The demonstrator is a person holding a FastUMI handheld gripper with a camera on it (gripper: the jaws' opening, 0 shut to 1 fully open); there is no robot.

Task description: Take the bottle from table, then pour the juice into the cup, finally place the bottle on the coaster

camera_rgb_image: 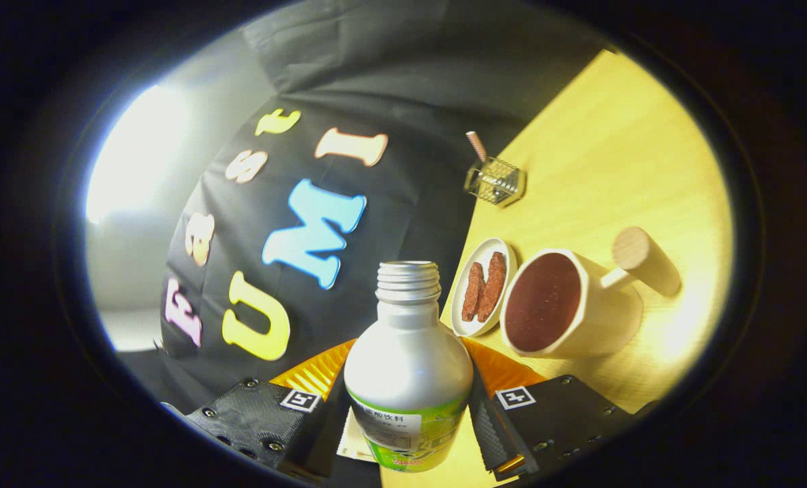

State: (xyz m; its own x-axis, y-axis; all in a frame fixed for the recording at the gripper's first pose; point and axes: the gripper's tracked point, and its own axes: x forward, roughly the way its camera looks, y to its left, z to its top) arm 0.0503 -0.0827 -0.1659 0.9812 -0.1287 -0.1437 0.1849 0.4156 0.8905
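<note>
A silver bottle (406,366) with a green label and an uncapped threaded neck sits between my fingers, and my gripper (408,417) is shut on its lower body. The left finger (267,413) and right finger (545,417) press its two sides. The whole scene looks rolled, so the bottle leans relative to the table. Just beyond the right finger stands a white cup (555,308) with a wooden handle (647,261), holding dark red juice. An orange ribbed coaster (312,371) shows behind the bottle, mostly hidden by it.
A small white dish (467,322) with two reddish-brown pieces lies between the bottle neck and the cup. Farther off, a wire holder (496,181) with a striped straw stands near the edge of the wooden table (620,156). A bright light glows off beyond the booth's cloth wall.
</note>
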